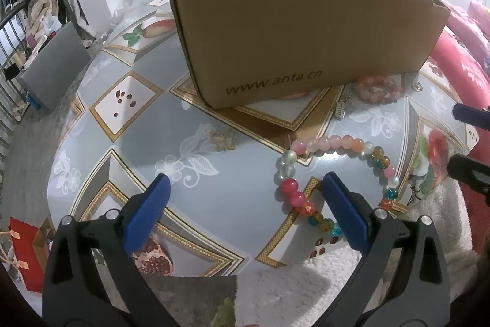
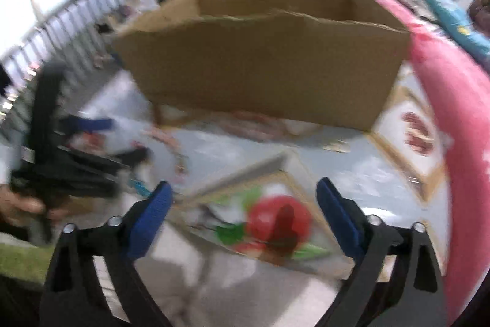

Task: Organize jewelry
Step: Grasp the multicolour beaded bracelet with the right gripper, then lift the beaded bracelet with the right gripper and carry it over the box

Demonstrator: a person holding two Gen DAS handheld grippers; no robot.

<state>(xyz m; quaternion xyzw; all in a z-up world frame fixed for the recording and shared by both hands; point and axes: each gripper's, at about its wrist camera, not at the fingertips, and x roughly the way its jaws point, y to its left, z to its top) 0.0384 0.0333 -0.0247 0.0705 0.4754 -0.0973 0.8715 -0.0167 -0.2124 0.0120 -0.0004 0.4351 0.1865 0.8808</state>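
Patterned oilcloth covered the table (image 1: 147,143), and a torn cardboard box (image 1: 291,29) stood in the upper middle of the left wrist frame. At lower right lay a multicoloured bead bracelet (image 1: 332,143), its near arc passing under the left gripper (image 1: 243,183), whose fingers (image 1: 153,210) stood wide and empty. A pink bracelet (image 1: 378,88) rested against the box. The right gripper (image 2: 245,189) was also spread wide, holding nothing, its view blurred. Pinching one strand squarely, not the whole loop, would probably lift the bracelet cleanly.
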